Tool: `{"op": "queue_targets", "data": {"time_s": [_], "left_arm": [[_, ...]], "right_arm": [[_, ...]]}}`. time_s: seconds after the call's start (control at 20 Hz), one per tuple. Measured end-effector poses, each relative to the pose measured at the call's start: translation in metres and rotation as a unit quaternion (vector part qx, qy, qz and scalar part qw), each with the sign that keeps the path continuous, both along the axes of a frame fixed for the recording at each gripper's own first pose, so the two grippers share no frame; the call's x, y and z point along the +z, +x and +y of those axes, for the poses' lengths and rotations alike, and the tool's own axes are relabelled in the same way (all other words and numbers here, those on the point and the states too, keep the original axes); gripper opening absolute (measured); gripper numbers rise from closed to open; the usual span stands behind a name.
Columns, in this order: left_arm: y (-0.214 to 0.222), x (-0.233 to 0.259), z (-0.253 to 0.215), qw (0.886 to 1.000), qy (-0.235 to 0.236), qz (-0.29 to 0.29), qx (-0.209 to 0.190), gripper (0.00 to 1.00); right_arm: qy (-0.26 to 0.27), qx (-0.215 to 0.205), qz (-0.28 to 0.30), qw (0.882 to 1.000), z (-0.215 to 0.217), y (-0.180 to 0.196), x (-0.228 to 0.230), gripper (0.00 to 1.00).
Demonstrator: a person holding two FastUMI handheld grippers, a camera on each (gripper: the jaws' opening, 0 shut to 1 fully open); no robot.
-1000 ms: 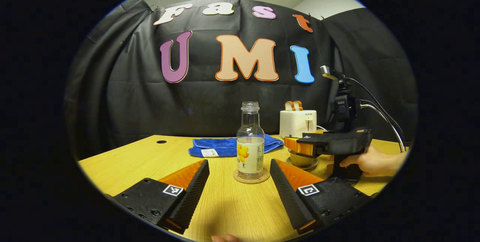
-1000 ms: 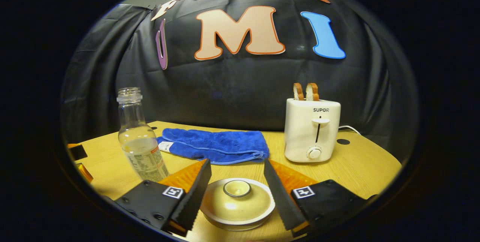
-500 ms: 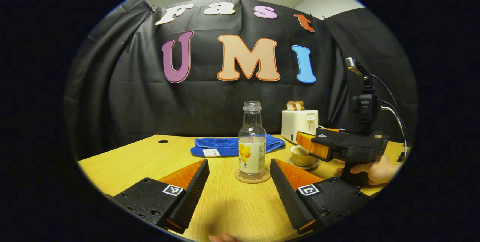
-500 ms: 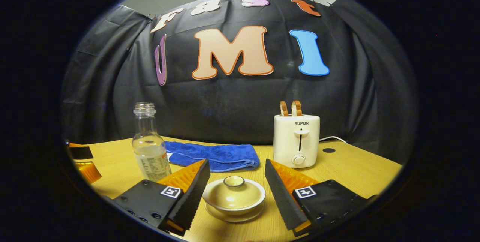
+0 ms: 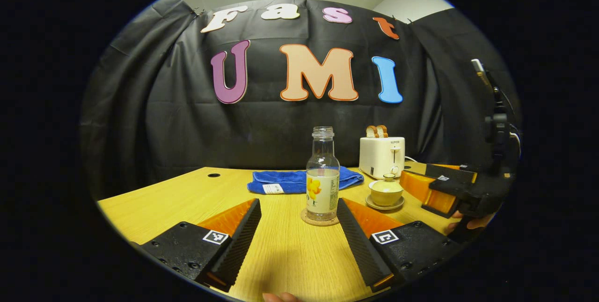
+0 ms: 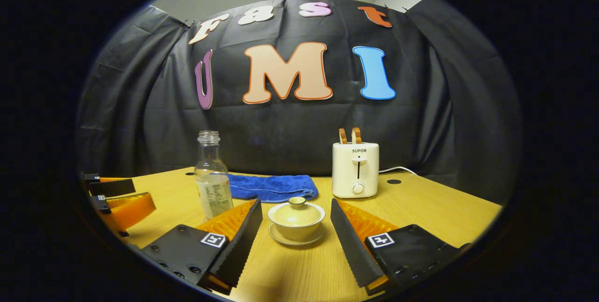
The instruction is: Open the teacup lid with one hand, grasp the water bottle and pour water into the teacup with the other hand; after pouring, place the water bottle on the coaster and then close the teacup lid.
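The clear water bottle (image 5: 323, 175) stands upright on a round cork coaster (image 5: 319, 220), just beyond my open left gripper (image 5: 299, 239). Right of it the cream teacup (image 5: 386, 193) sits on its saucer with its lid on. In the right gripper view the lidded teacup (image 6: 296, 220) rests a short way ahead, between the tips of my open right gripper (image 6: 295, 246), untouched. The bottle (image 6: 213, 180) stands to its left. The right gripper (image 5: 449, 188), held by a hand, hovers right of the cup. The left gripper (image 6: 119, 199) appears at the far left.
A folded blue towel (image 5: 299, 181) lies behind the bottle. A white toaster (image 6: 355, 168) with two slices of bread stands at the back right, its cable trailing right. The wooden table (image 6: 435, 208) has a round hole near the toaster.
My right gripper has pulled back and down from above the lidded teacup, which now sits farther ahead. The left gripper has backed off slightly; the bottle stays on the coaster.
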State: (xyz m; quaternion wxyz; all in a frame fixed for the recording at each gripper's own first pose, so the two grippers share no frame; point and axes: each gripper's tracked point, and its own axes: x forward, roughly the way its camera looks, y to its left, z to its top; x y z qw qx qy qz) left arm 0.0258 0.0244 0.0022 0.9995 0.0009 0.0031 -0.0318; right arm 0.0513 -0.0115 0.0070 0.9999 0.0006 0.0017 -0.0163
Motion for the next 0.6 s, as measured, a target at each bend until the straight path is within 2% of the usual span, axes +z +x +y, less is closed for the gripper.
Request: {"op": "queue_targets", "data": {"time_s": [0.15,0.2,0.35,0.6], "left_arm": [[-0.009,0.001,0.0,1.0,0.001,0.001,0.009,0.95],[-0.014,0.0,0.0,1.0,0.001,0.001,0.012,0.95],[-0.028,0.001,-0.001,1.0,0.002,0.002,0.025,0.95],[-0.047,0.002,-0.012,1.0,0.004,0.0,0.022,0.94]], "right_arm": [[0.0,-0.005,-0.001,1.0,0.001,-0.026,0.002,0.93],[0.0,-0.005,-0.001,1.0,0.002,-0.035,0.002,0.96],[0.0,-0.008,-0.002,1.0,0.004,-0.056,0.003,0.9],[0.0,-0.011,-0.003,1.0,0.008,-0.078,0.004,0.9]]}}
